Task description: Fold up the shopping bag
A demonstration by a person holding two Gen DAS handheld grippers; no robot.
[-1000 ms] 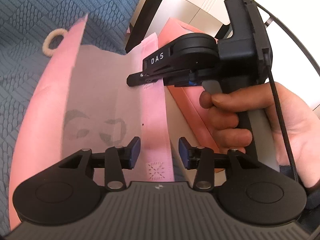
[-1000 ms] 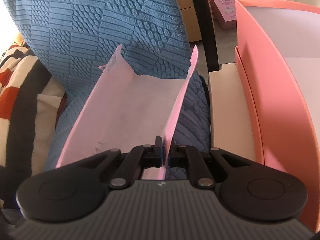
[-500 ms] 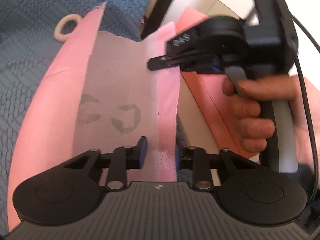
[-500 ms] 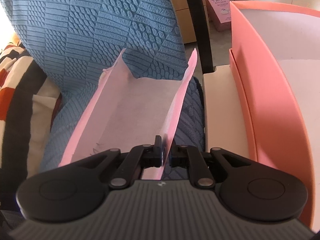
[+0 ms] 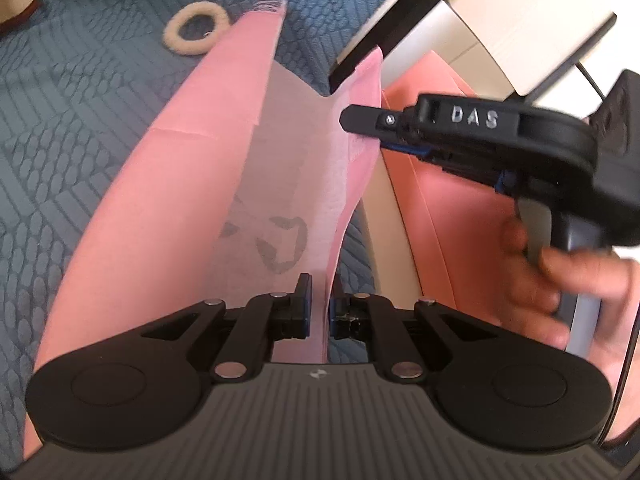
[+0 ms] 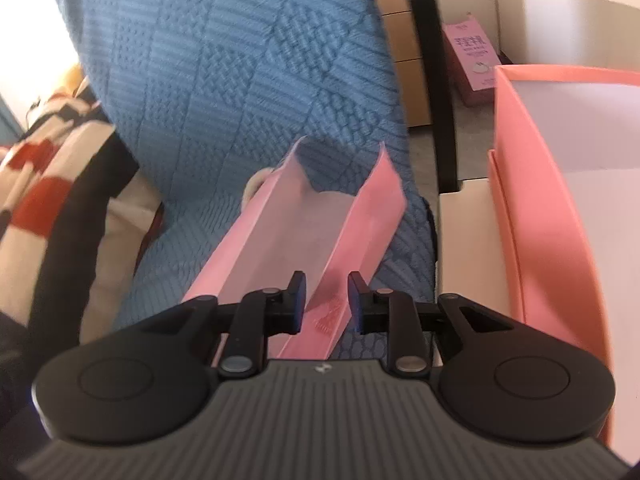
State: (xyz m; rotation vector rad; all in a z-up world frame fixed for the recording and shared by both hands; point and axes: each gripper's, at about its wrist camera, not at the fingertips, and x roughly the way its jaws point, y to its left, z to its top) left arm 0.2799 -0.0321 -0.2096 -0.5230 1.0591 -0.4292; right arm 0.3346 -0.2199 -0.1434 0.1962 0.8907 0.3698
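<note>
A blue quilted cover (image 5: 80, 128) with raised geometric patterns carries everything. The pink shopping bag (image 5: 168, 208) lies directly on it, sides curled upward. Beyond the bag's far corner, a cream fuzzy ring (image 5: 196, 34) rests on the same cover, near the bag.

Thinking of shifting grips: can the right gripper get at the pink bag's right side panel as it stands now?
Probably yes. The right gripper stands open with the pink bag's right side panel running up between its fingers, nothing in the way. Its jaws have just been opening. The left gripper already pinches that same panel.
</note>
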